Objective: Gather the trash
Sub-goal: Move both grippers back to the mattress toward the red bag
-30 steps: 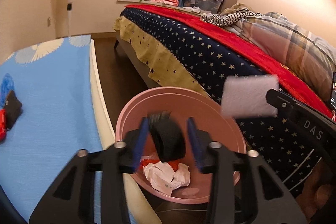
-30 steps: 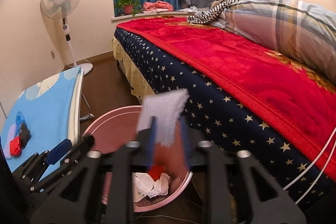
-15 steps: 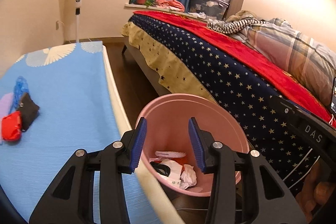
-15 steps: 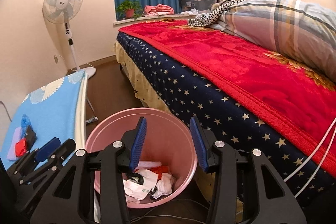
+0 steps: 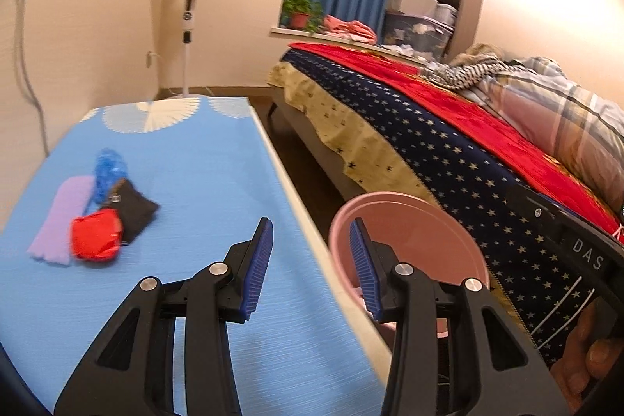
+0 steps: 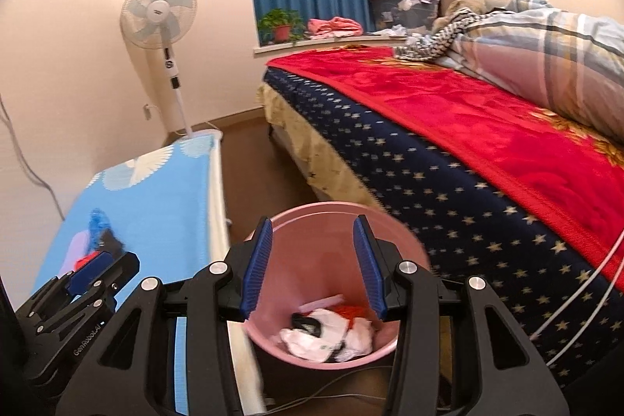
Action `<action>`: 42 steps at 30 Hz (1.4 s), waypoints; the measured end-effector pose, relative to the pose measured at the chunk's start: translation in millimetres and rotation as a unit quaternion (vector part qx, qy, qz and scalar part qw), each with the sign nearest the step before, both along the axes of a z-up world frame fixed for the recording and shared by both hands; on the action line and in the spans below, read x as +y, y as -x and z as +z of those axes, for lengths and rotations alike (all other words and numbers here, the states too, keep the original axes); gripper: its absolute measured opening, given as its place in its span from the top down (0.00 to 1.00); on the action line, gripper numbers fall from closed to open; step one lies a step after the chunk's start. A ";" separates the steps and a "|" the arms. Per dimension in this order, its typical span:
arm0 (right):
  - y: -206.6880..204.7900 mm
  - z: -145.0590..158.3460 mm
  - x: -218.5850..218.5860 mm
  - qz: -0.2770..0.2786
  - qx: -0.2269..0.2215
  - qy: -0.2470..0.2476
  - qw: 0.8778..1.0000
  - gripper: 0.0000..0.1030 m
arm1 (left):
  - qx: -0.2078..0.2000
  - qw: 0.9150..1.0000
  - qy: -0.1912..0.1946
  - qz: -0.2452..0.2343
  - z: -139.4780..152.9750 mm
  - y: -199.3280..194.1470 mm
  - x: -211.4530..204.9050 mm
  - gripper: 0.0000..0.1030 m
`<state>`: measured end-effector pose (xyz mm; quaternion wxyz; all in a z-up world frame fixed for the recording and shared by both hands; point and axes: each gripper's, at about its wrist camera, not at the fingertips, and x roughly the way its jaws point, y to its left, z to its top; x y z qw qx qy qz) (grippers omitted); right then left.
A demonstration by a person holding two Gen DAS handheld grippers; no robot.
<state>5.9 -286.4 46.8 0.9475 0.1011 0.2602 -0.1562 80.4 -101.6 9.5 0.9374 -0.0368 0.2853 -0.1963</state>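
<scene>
Both grippers are standing open with nothing between their blue pads. Left gripper (image 5: 310,262) is hanging over the edge of the blue table (image 5: 202,190), its jaws framing the gap between table and pink bin (image 5: 409,221). Right gripper (image 6: 312,260) is hovering directly above that bin (image 6: 296,303), looking down into it.

Judging by the contents, part of the job is already done: the bin is holding crumpled white paper (image 6: 327,336), something red and a dark scrap, all lying loose at the bottom. The bin is sitting on the floor, squeezed between the table and the bed (image 6: 448,151).

What is left appears to be the small cluster on the table: a red wad (image 5: 95,234), a black pouch-like piece (image 5: 134,211), a blue crinkled item (image 5: 109,168) and a lilac sheet (image 5: 62,217), all touching or overlapping one another, well apart from the bin. Whether every one of them counts as trash is hard to say from here. The left gripper is facing roughly toward that pile, so it seems best placed for the next pick, though it is reaching for nothing yet.
</scene>
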 end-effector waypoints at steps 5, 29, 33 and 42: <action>-12.0 0.7 32.0 0.035 -0.002 -0.009 0.999 0.57 | -0.002 0.999 0.004 0.032 3.2 -1.8 23.3 0.60; -79.4 -36.2 81.6 0.139 -0.010 -0.097 0.985 0.76 | 0.004 0.982 -0.019 0.187 -33.7 -34.0 91.1 0.60; -91.7 -46.3 95.2 0.162 -0.009 -0.112 0.980 0.77 | 0.010 0.978 -0.019 0.209 -39.8 -37.9 104.9 0.60; -118.5 -68.7 111.5 0.195 0.009 -0.145 0.970 0.77 | 0.049 0.963 -0.011 0.266 -59.9 -56.9 140.2 0.48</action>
